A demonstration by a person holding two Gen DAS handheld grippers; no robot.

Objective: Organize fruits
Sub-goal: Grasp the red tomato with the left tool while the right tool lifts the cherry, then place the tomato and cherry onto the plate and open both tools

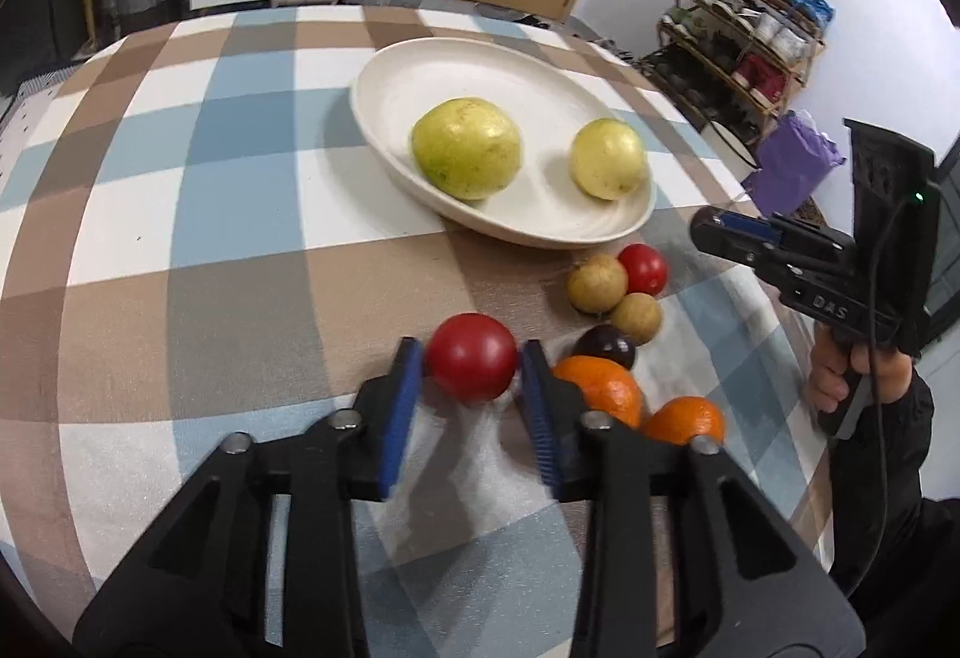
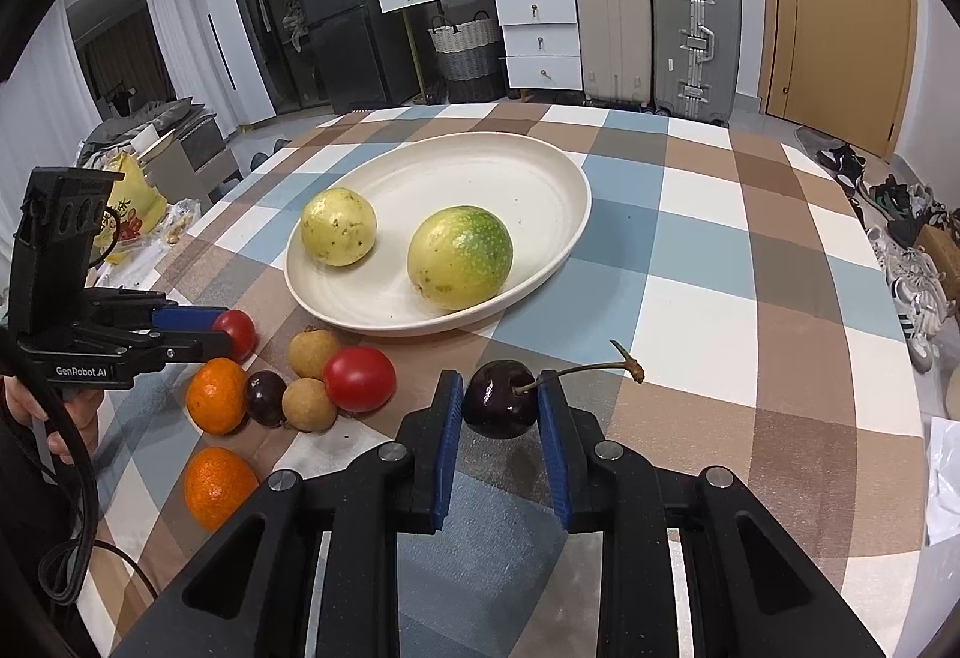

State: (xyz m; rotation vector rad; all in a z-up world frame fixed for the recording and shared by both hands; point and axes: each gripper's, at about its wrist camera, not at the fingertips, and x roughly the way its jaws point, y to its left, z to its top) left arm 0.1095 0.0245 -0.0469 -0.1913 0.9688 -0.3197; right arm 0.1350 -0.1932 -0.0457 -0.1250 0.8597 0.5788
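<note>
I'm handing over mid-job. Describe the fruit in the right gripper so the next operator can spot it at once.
Start at the white oval plate holding two yellow-green fruits. On the near side of it, over the checked tablecloth, the right gripper clamps a dark cherry between its blue pads. Unlike the stemless dark fruit in the cluster to its left, this one has a long curved stem.

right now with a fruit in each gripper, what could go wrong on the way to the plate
The left gripper pinches a smooth round red tomato near its pad tips, so it may squirt out. The right gripper holds a soft dark cherry; squeezing could bruise it. On the plate, either could roll against the two yellow-green fruits.
</note>
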